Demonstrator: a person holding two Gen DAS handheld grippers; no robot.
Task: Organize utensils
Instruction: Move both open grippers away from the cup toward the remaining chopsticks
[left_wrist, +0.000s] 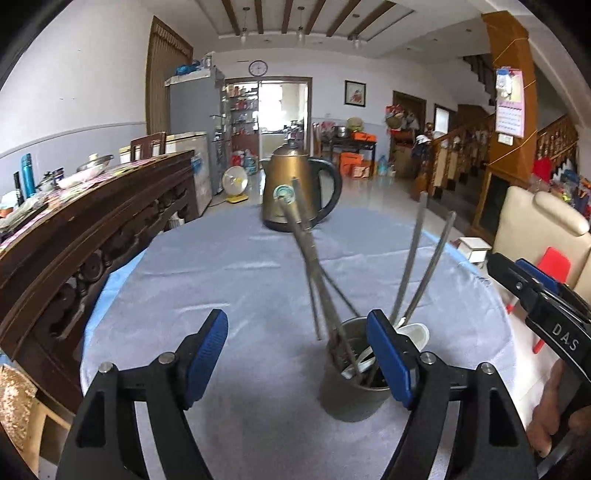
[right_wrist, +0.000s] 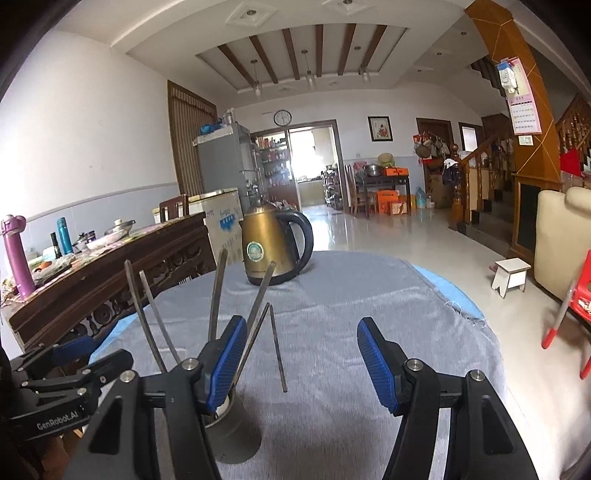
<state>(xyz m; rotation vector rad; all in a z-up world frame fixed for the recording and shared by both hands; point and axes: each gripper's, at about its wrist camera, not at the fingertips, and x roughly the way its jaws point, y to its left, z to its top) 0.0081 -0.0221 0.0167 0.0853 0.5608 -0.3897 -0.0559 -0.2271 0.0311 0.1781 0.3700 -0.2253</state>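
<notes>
Metal utensil cup holding chopsticks and spoons at lower centre on grey tablecloth, left gripper jaws apart and empty, right gripper likewise, bronze kettle behind at centre.

Both cameras sit low over the grey-covered table, close to it, and look forward along their own fingers toward the far doorway. The left wrist view stands left of the metal cup, the right wrist view right of it. Both share the cup, the kettle and the room behind.
</notes>
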